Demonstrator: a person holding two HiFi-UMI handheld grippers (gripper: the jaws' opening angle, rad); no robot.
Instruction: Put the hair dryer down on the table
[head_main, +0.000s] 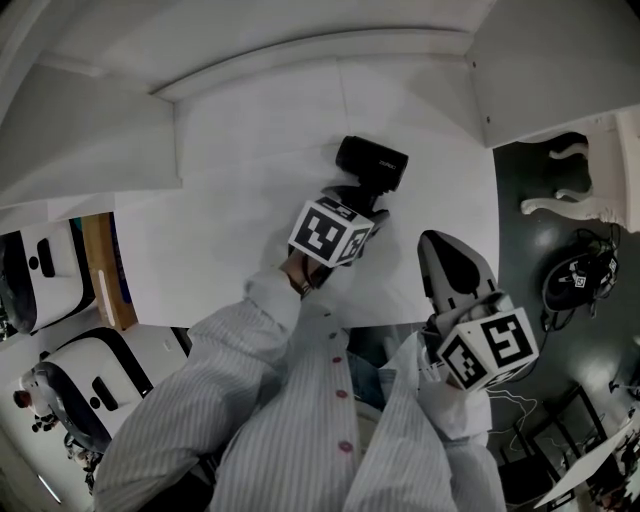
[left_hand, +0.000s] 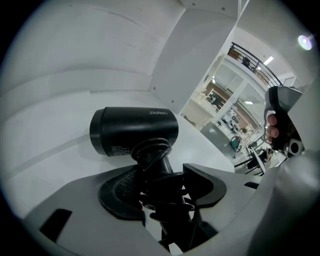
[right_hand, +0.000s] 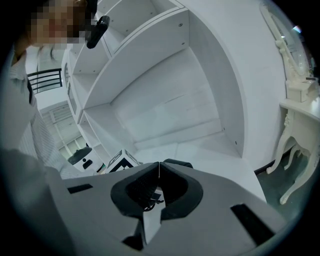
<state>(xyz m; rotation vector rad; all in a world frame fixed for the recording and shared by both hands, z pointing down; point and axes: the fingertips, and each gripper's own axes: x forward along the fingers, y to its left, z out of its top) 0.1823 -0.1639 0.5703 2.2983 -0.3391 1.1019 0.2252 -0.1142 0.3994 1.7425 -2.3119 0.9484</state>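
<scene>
The black hair dryer (head_main: 372, 165) (left_hand: 135, 131) is hanging low over the middle of the white table (head_main: 240, 210) (left_hand: 45, 130), its barrel lying level and its shadow falling on the tabletop just beneath. I cannot tell whether the barrel is touching the surface. My left gripper (head_main: 362, 196) (left_hand: 162, 189) is clamping the dryer's handle (left_hand: 167, 172), which has the black cord (left_hand: 152, 149) wound around it. The two dark pads are pressing on the handle from either side, and the gripper is angling down toward the table.

My right gripper (head_main: 436, 243) (right_hand: 159, 172) is hovering at the table's near right corner. Its jaws are pressed together tip to tip, with nothing caught between them.

My striped shirt sleeves (head_main: 200, 400) are reaching in from the table's near edge. White shelving (right_hand: 150, 75) is rising behind the table's far edge, and a white dressing table with curved legs (head_main: 580, 185) (right_hand: 295, 145) is standing on the dark floor off the table's right side.
</scene>
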